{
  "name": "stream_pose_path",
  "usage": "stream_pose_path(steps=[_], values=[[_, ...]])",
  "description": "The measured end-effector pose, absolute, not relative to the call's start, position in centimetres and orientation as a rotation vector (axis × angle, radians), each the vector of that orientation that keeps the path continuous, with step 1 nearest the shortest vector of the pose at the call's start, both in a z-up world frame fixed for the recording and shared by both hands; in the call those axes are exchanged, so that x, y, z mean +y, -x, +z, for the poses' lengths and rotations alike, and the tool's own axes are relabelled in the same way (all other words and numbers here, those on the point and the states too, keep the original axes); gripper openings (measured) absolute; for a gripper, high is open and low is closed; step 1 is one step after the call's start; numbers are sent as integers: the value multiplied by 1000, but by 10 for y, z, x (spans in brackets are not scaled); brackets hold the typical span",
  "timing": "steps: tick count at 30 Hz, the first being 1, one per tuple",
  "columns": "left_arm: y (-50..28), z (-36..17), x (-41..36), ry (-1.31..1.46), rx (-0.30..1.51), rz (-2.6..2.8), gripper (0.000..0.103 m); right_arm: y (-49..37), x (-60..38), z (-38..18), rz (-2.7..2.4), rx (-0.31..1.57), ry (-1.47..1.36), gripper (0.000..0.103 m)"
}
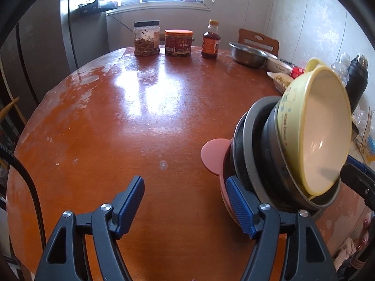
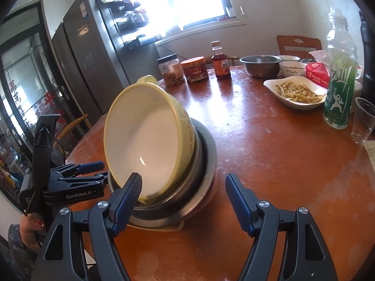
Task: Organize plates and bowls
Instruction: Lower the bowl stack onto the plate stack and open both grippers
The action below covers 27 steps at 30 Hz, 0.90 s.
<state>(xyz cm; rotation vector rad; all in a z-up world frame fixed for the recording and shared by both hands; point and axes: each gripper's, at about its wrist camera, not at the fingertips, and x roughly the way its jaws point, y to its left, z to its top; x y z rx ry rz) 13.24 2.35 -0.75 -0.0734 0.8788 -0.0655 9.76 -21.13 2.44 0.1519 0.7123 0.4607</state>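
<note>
A yellow bowl tilts atop stacked dishes on the round surface, flanked by the left tool and right tool, both spread and empty.

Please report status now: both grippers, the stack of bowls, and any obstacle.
Left gripper open, beside the stack. Right gripper open, holding nothing. Pale yellow plastic bowl tilted atop grey metal bowls. Green drink bottle stands apart.
</note>
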Motion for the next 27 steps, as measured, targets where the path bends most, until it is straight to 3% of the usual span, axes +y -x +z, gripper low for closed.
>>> stream_pose_path(steps=[9, 27], values=[[-88, 14, 41, 105, 790, 43, 74, -67, -218, 33, 378, 651, -121, 77], [-7, -2, 4, 88, 806, 51, 78, -3, -214, 3, 220, 624, -67, 80]])
